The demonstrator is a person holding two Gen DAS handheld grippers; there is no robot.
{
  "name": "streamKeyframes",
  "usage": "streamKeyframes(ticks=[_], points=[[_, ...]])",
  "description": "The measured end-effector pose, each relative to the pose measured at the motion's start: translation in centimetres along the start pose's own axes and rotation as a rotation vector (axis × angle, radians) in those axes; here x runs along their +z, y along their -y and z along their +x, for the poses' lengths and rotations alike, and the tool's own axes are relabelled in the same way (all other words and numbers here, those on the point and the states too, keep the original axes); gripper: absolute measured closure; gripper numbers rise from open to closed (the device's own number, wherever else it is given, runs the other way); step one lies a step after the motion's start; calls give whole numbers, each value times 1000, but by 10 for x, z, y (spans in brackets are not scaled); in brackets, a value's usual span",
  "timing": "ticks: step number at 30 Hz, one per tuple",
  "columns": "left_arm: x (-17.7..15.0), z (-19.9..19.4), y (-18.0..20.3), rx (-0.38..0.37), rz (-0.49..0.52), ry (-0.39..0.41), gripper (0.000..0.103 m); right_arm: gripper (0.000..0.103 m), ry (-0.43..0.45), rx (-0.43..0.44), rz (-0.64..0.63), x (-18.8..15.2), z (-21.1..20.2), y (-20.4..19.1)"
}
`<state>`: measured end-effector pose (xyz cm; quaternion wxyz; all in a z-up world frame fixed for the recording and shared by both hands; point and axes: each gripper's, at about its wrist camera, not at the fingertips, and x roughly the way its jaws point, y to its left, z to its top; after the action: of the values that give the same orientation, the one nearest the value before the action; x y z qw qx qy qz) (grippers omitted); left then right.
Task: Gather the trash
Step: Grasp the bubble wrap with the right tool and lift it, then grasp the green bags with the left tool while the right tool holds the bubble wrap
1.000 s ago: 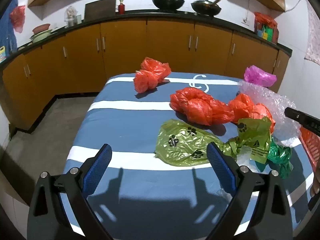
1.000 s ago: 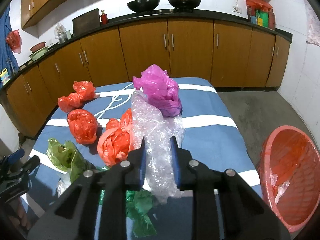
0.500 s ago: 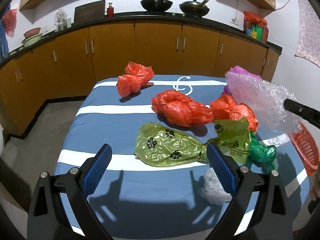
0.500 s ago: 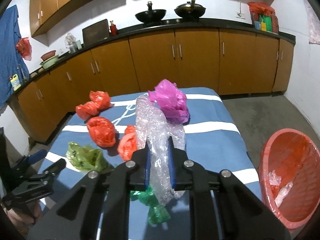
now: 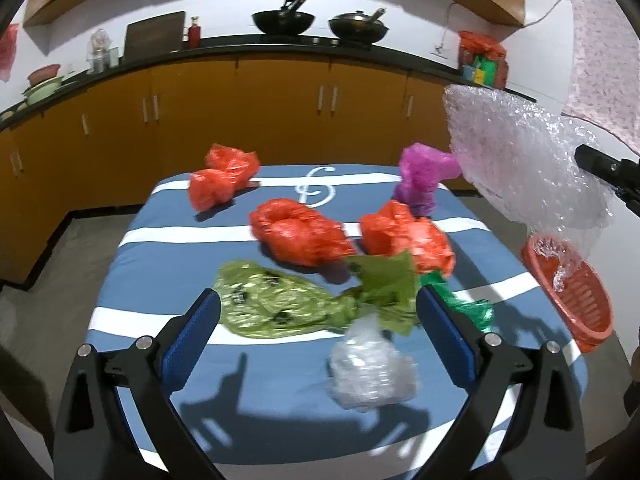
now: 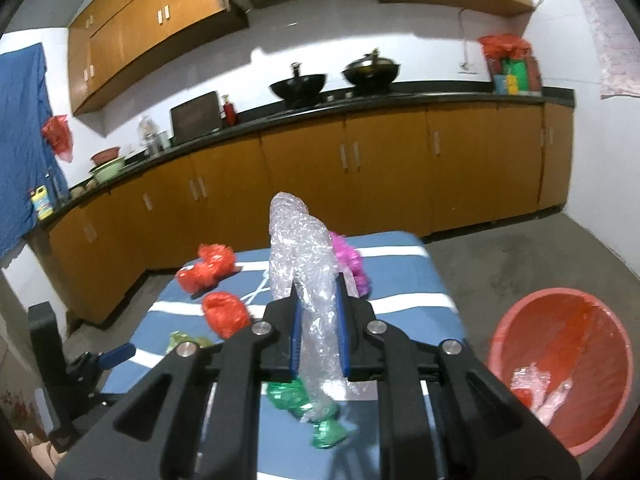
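Note:
My right gripper (image 6: 319, 324) is shut on a sheet of clear bubble wrap (image 6: 306, 264) and holds it high above the blue striped table (image 6: 404, 288); the wrap also shows in the left wrist view (image 5: 520, 160). My left gripper (image 5: 318, 336) is open and empty over the table's near edge. Ahead of it lie a green bag (image 5: 276, 304), a small clear plastic wad (image 5: 370, 368), red bags (image 5: 300, 234), a dark green bag (image 5: 464, 306) and a purple bag (image 5: 422, 176). A red basket (image 6: 560, 360) with some trash in it stands right of the table.
Wooden cabinets (image 5: 280, 112) with a dark counter run along the back and left walls. Woks (image 5: 284, 22) and jars stand on the counter. Grey floor (image 6: 520, 256) lies to the right of the table around the basket.
My right gripper has lifted the bubble wrap up off the table and tilted upward. The left gripper has drawn back and swung a little, still open.

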<state>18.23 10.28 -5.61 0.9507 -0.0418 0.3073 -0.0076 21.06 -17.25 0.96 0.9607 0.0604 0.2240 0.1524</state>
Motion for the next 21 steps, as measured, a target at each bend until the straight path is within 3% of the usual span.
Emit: streamKeyframes(ticks=[10, 19, 21], points=[[5, 32, 40, 7, 47, -49, 6, 87, -28, -104, 67, -13, -5, 51], [5, 56, 40, 37, 3, -128, 28, 87, -39, -111, 98, -21, -7, 68], [5, 59, 39, 40, -3, -142, 41, 87, -41, -108, 100, -22, -7, 67]])
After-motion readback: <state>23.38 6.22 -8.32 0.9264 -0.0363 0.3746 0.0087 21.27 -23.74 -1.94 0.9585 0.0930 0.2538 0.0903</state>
